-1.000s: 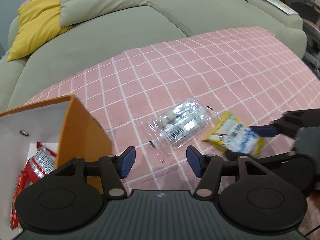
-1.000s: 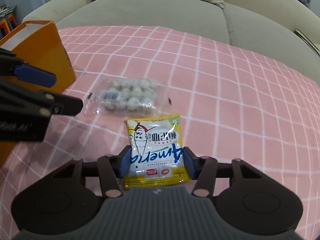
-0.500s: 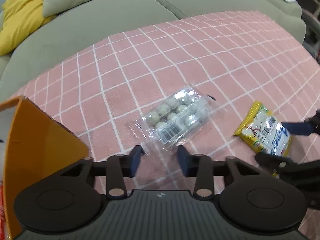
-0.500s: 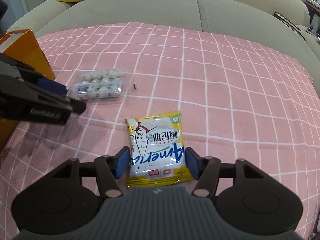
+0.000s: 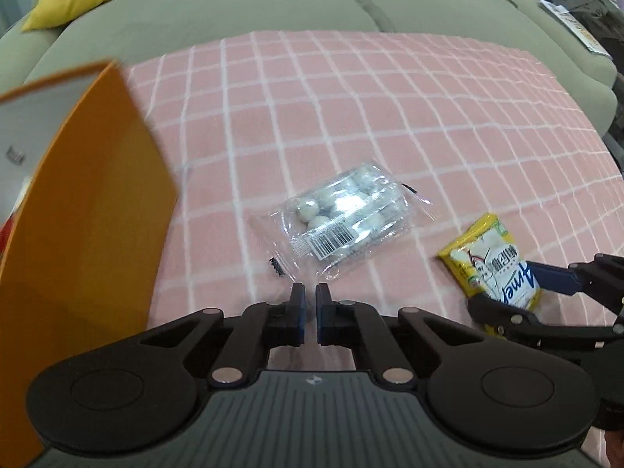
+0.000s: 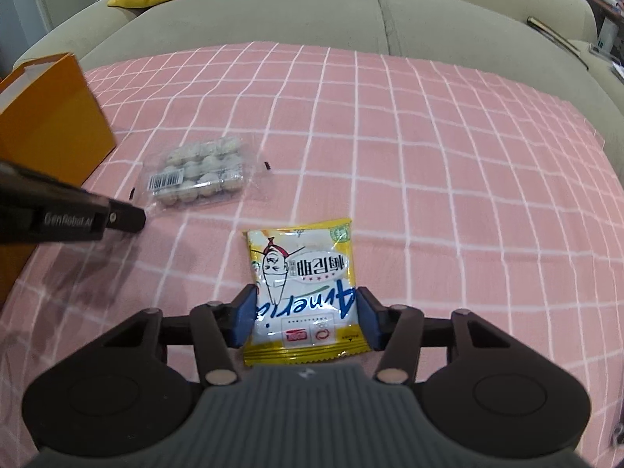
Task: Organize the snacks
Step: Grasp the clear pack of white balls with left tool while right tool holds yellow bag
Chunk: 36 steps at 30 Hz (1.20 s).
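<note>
Left gripper (image 5: 308, 292): fingers clenched, having just been closing, at the near seam of the clear film pack. Whether any film is caught between them I cannot tell.
Right gripper (image 6: 306, 312): fingers straddle the yellow foil snack packet, having just narrowed. The pads sit at its side edges, but the packet is not buckled, so I judge it not yet gripped.
Yellow foil snack packet (image 6: 302, 273): flat on the pink white-checked blanket (image 6: 429, 156), well apart from the orange cardboard box, on the far side of the clear pack from it.
Clear film pack of pale round sweets (image 5: 343, 222): flat on the blanket, between the box and the yellow packet, near the box's open-side corner.
Orange cardboard box (image 5: 89, 214): stands at the blanket's left edge, white inside, opening upward. Its contents are hardly visible.
Grey-green sofa (image 6: 273, 11): behind the box and blanket.
Step in hand: taking hold of both loose snacks.
Next move: probably confirm each grip, lift, then carry toward the box's opening. The thin film may slip out.
</note>
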### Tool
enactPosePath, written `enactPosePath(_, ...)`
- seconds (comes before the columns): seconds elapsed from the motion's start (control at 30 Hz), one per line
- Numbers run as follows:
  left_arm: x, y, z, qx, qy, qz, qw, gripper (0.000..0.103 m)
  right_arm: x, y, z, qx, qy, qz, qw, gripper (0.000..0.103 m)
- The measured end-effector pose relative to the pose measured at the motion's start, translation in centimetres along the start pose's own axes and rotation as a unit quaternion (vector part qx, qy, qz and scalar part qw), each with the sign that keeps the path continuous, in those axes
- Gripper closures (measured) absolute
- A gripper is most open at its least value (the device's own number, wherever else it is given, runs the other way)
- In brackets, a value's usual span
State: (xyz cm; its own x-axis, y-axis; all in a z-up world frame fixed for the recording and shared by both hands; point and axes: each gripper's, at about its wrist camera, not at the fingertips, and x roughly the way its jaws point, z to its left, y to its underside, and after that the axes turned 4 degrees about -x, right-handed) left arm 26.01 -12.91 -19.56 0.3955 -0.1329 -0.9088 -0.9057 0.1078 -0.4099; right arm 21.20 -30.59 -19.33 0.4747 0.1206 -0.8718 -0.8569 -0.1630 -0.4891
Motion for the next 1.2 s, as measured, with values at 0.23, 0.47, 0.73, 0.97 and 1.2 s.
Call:
enactPosePath(0.23,-3.4,4.8,1.3,-0.024,-0.026,0.019,0.9992,0.098,-2.4,2.1,2.7,0.001,-0.022,0.018,1.000,0.051)
enactPosePath(0.47,-6.4,9.5,1.9,-0.054,-0.021,0.045,0.9973,0.103,-5.2,5.6,4.9,0.004,-0.027,0.036,0.999,0.051)
enactPosePath(0.73,-7.0,12.3,1.1,-0.055,0.038,0.060,0.9960,0.100,-5.9,8.8,5.4,0.013,-0.035,0.055,0.998,0.051)
enactPosePath(0.97,-7.9,9.8,0.4,0.038,0.019,-0.003,0.9991,0.051,-5.2,7.9,5.0,0.017,-0.045,0.044,0.998,0.050)
enactPosePath(1.2,-6.7,6.0,-0.8,0.145,0.020,-0.017,0.9891,0.026,-4.0,5.1,4.9,0.020,-0.055,0.025,0.998,0.051)
